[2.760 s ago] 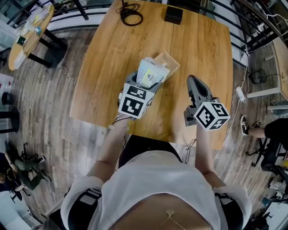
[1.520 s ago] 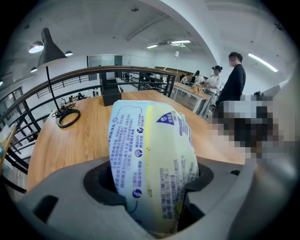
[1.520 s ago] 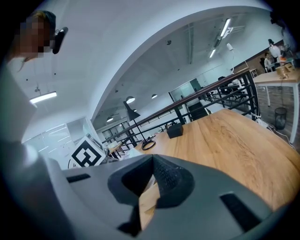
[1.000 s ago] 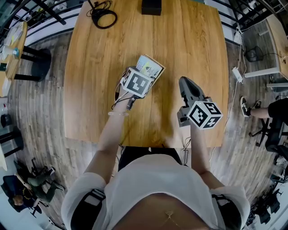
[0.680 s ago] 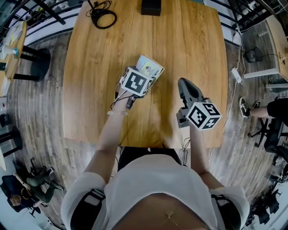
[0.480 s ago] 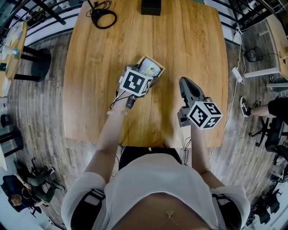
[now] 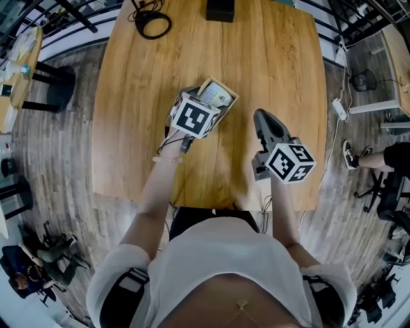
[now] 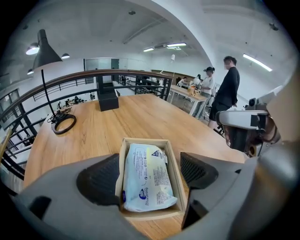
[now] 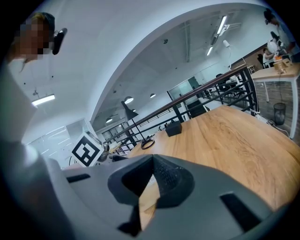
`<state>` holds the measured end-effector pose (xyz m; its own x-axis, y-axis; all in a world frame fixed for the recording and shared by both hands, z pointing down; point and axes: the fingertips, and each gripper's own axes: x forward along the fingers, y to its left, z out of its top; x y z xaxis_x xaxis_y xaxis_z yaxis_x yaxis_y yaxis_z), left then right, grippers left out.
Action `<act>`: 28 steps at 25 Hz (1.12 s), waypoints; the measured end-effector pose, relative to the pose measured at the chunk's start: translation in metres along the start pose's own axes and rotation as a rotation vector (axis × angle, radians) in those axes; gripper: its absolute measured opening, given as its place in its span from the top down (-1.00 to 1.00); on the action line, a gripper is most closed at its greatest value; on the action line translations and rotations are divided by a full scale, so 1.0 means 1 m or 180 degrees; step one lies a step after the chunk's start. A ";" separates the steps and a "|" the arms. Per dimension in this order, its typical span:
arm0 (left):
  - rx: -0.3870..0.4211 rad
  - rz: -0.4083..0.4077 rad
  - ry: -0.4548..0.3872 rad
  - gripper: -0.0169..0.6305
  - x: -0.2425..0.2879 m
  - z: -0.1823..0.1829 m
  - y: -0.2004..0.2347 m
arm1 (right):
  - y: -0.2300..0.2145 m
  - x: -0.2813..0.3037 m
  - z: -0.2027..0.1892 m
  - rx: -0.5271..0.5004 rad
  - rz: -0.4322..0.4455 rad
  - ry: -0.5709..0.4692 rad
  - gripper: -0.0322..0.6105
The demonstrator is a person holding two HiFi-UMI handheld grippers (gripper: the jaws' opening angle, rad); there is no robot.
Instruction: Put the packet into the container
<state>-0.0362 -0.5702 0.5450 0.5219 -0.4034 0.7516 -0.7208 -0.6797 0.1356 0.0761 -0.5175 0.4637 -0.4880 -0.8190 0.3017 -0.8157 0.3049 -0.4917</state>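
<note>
A white and blue packet [image 8: 147, 176] lies flat inside a small open wooden container [image 8: 145, 140] on the table. My left gripper [image 8: 149, 176] hovers just over the box, one pad on each side of it. Its jaws are opening and the pads stand clear of the packet. From the head view, the left gripper [image 7: 204, 102] covers the near end of the container [image 7: 228, 96], and the packet [image 7: 216, 97] shows inside. My right gripper [image 7: 262, 120] hangs to the right of the box, apart from it. It [image 9: 152, 187] is shut on nothing.
The wooden table [image 7: 275, 70] carries a coiled black cable [image 7: 152, 24] and a black box [image 7: 220, 9] at its far edge. The left gripper view shows two persons [image 8: 228, 89] standing beyond the table's right side. Railings surround the table.
The left gripper has lowered the packet from a tilted hold above the box down into it, then spread its jaws off it. The right gripper has barely moved.
</note>
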 end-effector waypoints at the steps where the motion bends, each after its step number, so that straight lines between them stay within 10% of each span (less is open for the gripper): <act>1: -0.0001 -0.0007 -0.0005 -0.35 -0.001 -0.001 0.000 | 0.001 0.001 -0.001 -0.0001 0.0008 0.0003 0.87; 11: -0.0141 0.0554 -0.0482 0.92 -0.017 0.012 0.023 | 0.003 0.003 -0.002 0.0006 0.0023 0.0027 0.87; 28: -0.0348 0.0844 -0.1895 0.92 -0.128 0.014 -0.020 | 0.061 -0.006 -0.001 -0.0511 0.0275 -0.0488 0.87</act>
<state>-0.0821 -0.5140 0.4373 0.4607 -0.8397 0.2875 -0.8854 -0.4572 0.0835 0.0295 -0.4932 0.4328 -0.5151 -0.8471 0.1305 -0.8179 0.4403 -0.3703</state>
